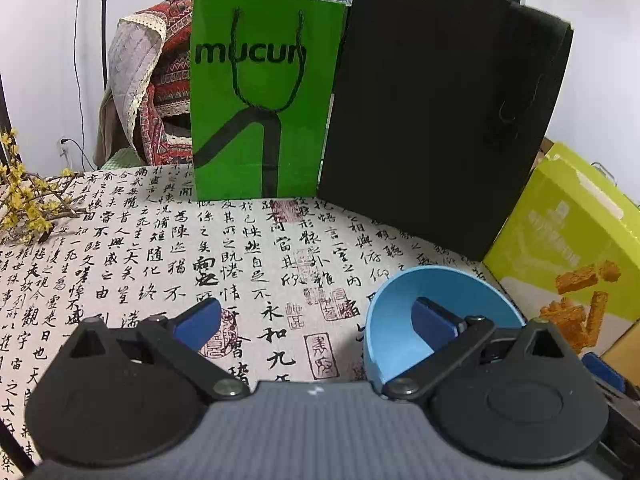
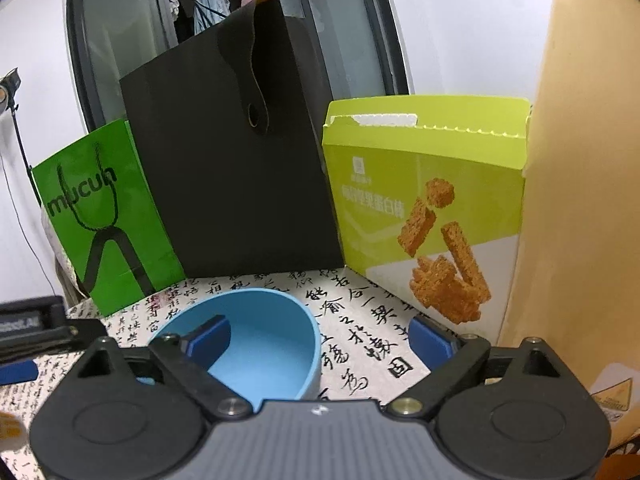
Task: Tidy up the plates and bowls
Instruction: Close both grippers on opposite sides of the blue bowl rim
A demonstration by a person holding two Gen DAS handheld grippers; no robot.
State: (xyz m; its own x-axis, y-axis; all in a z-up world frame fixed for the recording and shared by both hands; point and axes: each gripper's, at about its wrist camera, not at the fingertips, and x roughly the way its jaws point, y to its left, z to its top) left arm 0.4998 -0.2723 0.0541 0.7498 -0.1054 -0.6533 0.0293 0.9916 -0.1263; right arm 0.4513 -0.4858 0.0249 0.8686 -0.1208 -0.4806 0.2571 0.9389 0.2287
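Note:
A light blue bowl [image 1: 404, 312] stands upright on the calligraphy tablecloth [image 1: 160, 248]. In the left wrist view my left gripper [image 1: 316, 318] is open, its right finger over the bowl's inside and its left finger over the cloth. In the right wrist view the same blue bowl [image 2: 264, 336] sits low and left of centre. My right gripper [image 2: 320, 338] is open, its left finger over the bowl's inside and its right finger over the cloth. Neither gripper holds anything. No plates show.
A green paper bag [image 1: 260, 96], a tall black bag [image 1: 440, 120] and a yellow-green snack box [image 2: 424, 208] stand along the back of the table. A tan cardboard box [image 2: 580, 200] rises at the right. Yellow flower twigs [image 1: 24, 196] lie at the left edge.

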